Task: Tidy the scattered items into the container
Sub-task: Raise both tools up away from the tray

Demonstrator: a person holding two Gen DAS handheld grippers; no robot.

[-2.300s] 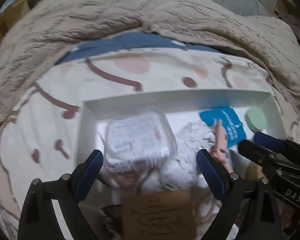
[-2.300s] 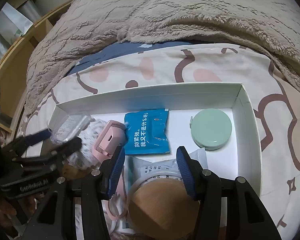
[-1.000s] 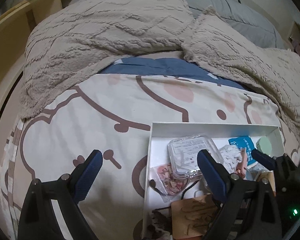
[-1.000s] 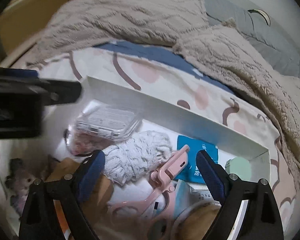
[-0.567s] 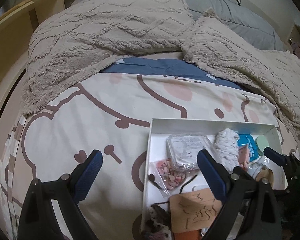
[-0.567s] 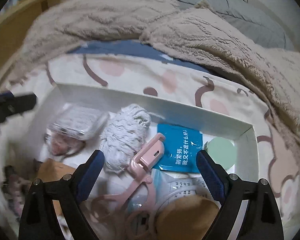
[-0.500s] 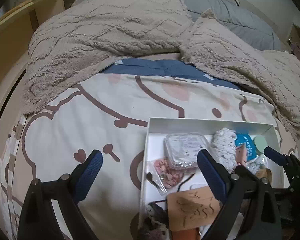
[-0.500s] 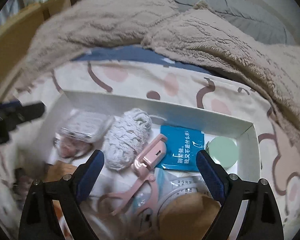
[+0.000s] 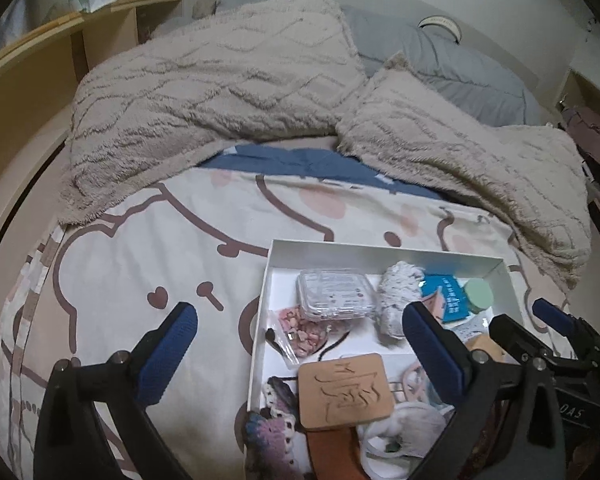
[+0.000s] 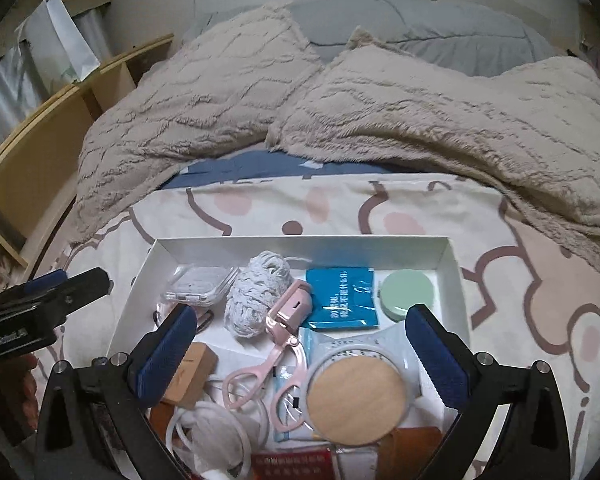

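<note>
one white tray point(image 10: 456, 272) (one pink curler point(image 10: 276, 344) inside), left gripper point(image 9: 300, 354) and right gripper point(image 10: 302, 356) both wide, empty.

White box point(image 9: 384, 249): near end cut off by the lower frame edge in both views. Red packet point(image 10: 292, 465): cropped at the bottom edge, print too blurred to read. Orange-brown strap point(image 9: 332, 454): partly under the carved leather tag point(image 9: 344, 390), runs out of frame. Pink eyelash curler point(image 9: 410, 376): mostly hidden behind left gripper's right finger point(image 9: 432, 346). Blue sachet point(image 10: 342, 298): lettering too small to read. Clear plastic case point(image 10: 198, 286): contents indistinct.
</note>
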